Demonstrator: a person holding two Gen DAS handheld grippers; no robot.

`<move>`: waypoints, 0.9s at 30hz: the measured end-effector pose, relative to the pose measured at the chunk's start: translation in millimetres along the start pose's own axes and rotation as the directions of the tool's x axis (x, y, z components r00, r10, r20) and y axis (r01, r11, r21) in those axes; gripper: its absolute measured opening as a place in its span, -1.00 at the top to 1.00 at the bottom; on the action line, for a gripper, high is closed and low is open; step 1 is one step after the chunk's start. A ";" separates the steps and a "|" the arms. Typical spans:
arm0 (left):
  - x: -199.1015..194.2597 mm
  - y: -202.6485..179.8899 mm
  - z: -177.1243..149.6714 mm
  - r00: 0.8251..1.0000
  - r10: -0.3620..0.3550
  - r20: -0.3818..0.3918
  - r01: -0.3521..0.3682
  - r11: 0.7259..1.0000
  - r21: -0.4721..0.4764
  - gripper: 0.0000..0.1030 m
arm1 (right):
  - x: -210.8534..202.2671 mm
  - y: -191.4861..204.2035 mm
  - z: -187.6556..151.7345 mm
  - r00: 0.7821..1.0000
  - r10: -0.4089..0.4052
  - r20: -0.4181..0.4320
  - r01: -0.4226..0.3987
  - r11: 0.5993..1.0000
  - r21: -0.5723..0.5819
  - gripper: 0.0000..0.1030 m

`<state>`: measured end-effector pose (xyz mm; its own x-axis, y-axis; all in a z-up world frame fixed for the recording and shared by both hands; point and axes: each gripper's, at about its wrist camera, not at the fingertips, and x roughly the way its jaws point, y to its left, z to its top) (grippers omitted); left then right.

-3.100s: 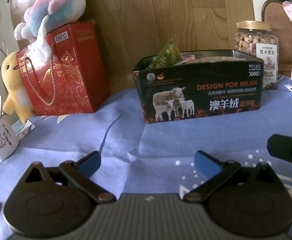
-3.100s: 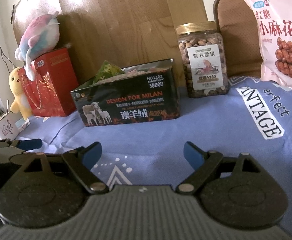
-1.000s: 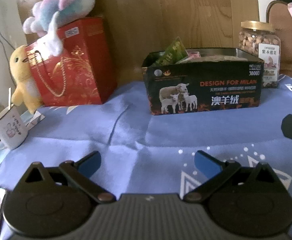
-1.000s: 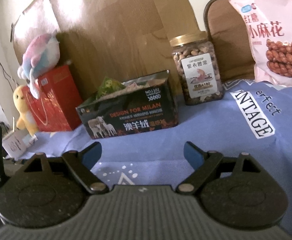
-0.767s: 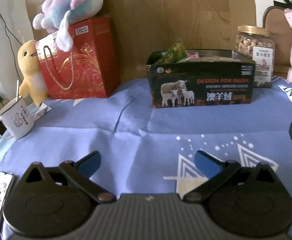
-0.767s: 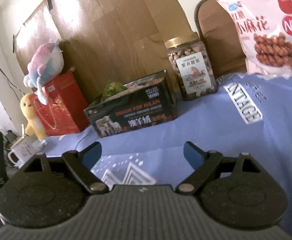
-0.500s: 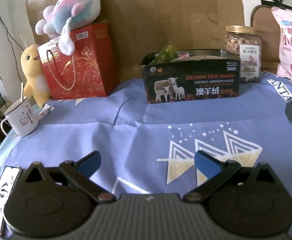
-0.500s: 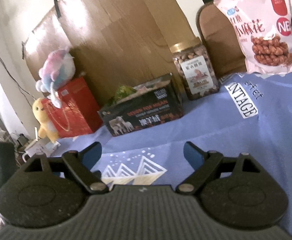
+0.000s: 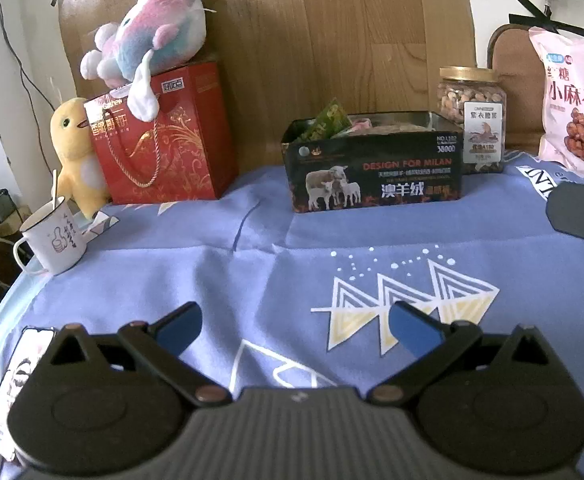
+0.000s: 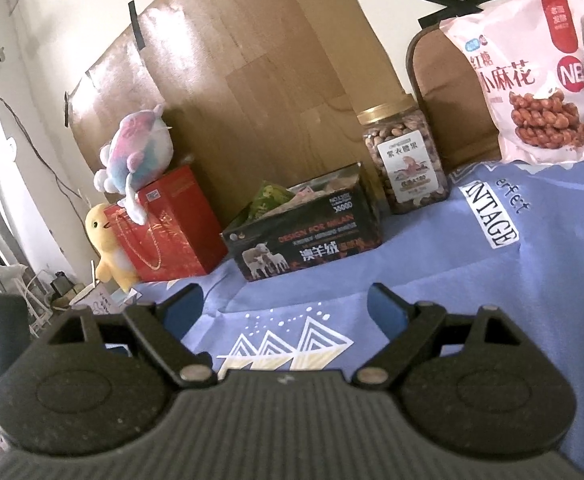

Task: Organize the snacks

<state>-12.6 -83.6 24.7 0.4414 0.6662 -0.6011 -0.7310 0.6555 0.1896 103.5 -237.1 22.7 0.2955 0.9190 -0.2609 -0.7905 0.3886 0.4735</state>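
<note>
A black tin box (image 9: 374,174) with sheep on its side stands at the back of the blue cloth and holds snack packets, one of them green (image 9: 326,119). It also shows in the right wrist view (image 10: 308,240). A jar of nuts (image 9: 474,116) stands right of it, and a pink snack bag (image 9: 576,108) leans at the far right. My left gripper (image 9: 294,326) is open and empty, well in front of the box. My right gripper (image 10: 285,310) is open and empty, also back from the box.
A red gift bag (image 9: 159,148) with a plush fish (image 9: 147,36) on top stands at the back left, beside a yellow plush duck (image 9: 71,148). A white mug (image 9: 51,236) and a phone (image 9: 11,384) lie at the left edge. A wooden board (image 9: 332,32) backs the table.
Both grippers have pulled back and risen from the box, so more of the blue cloth shows in front of them. Both stay open and empty.
</note>
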 end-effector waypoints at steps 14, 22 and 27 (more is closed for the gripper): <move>-5.7 -0.2 1.3 0.996 0.076 0.036 -0.077 0.997 0.018 -1.00 | -0.3 2.0 0.3 1.000 0.008 -0.003 -0.008 1.000 -0.009 -0.76; -4.6 0.9 0.8 0.995 0.089 0.034 -0.090 0.996 0.021 -1.00 | -0.9 2.9 0.7 1.000 0.008 -0.002 -0.008 1.000 -0.012 -0.77; -3.3 1.1 0.3 0.996 0.082 0.024 -0.082 0.996 0.023 -1.00 | -1.4 3.9 1.2 1.000 0.008 -0.002 -0.008 1.000 -0.015 -0.77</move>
<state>-14.8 -85.0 27.1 0.3927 0.7259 -0.5646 -0.7524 0.6066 0.2566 100.7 -236.8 26.0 0.2882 0.9218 -0.2593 -0.8005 0.3805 0.4630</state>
